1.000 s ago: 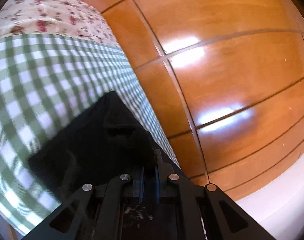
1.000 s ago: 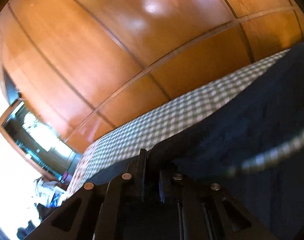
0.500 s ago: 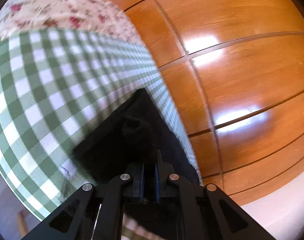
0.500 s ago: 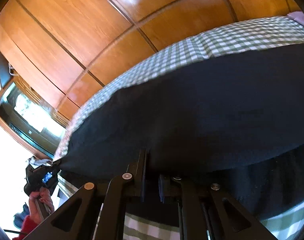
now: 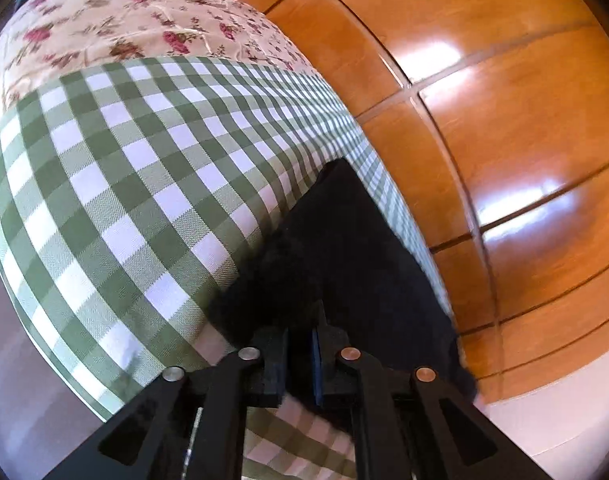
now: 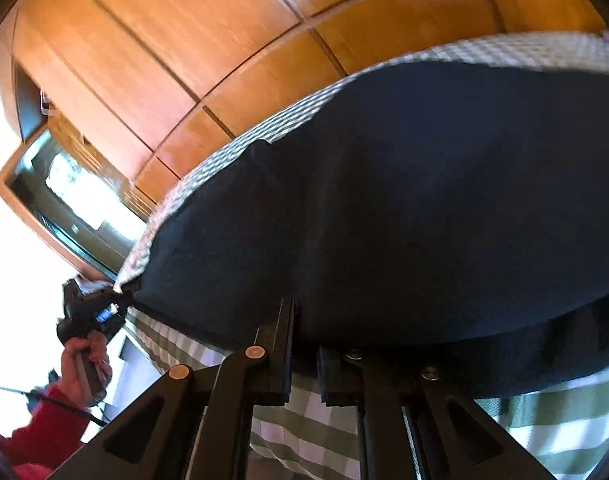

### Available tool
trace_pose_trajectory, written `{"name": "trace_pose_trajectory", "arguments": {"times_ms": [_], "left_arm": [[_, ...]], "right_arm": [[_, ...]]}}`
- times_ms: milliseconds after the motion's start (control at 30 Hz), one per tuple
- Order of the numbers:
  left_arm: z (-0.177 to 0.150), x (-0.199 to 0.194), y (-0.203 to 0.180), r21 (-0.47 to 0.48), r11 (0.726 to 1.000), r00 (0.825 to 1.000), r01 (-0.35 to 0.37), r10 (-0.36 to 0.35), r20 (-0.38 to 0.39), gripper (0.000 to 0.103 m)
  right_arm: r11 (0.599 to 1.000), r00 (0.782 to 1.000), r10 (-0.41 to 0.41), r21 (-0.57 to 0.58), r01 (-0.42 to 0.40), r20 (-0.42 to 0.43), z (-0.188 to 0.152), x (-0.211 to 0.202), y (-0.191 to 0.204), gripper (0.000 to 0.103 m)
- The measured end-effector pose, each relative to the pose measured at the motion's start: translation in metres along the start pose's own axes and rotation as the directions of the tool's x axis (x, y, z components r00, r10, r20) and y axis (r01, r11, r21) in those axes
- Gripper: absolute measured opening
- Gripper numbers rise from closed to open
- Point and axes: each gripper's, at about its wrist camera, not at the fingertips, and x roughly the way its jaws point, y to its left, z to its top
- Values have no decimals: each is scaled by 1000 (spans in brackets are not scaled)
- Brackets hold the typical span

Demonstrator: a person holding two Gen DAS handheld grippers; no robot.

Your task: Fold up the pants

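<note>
The left gripper (image 5: 300, 354) is pinching an edge of the dark pants (image 5: 344, 248) at lower centre of its frame, fingers closed on the fabric. Compared with a second ago, more checked cloth (image 5: 144, 168) is showing at left and the dark fabric is running narrower toward the wooden panels (image 5: 504, 120). The right gripper (image 6: 304, 360) is also clamping the pants (image 6: 424, 200), which are now filling the centre of its frame, stretched flat. That suggests a fold is being laid down.

Matt dark cloth pants (image 6: 424, 200), glossy wood panels (image 5: 504, 120)
</note>
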Motion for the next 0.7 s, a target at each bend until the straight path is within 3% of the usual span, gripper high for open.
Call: {"name": "trace_pose_trajectory", "arguments": {"times_ms": [33,100,133,167,233,333,400,467,500,567,700], "left_arm": [[-1,-3,2,-39,999,999,36,-36,13,27],[-6,-12,7,-109,983,989,147,-143,42,42],[-10,-12,6,-127,975,983,183,-178,51,47],[-14,-12,4,-139,967,977,214,-208,57,49],[-22,-8,-6,-123,964,972,237,-233,43,49],[-32,-5,-21,-53,975,976,216,-214,27,49],[-37,-2,-25,-21,981,981,193,-193,15,49],[-41,5,-24,-24,987,987,161,-161,-10,30],[-43,7,-23,-25,990,990,141,-141,-16,13],[-43,7,-20,-17,995,995,95,-95,-19,11],[-36,-14,-28,45,996,995,78,-81,56,7]], "right_arm": [[1000,1000,3,6,-3,4,1,-2,-1,10],[1000,1000,1,19,-2,24,2,-7,-2,18],[999,999,-5,40,3,46,4,-10,-5,30],[998,998,-2,64,-2,67,3,-15,-7,44],[991,992,5,130,-21,123,5,-27,-16,53],[970,984,-19,243,-25,177,7,-42,-43,53],[951,977,-18,305,-49,214,8,-51,-60,51],[933,969,-25,355,-66,246,8,-58,-72,40],[925,966,-26,372,-74,257,10,-62,-77,34],[925,965,-67,379,-36,255,12,-67,-83,8],[952,965,-55,305,-27,257,16,-84,-67,8]]}}
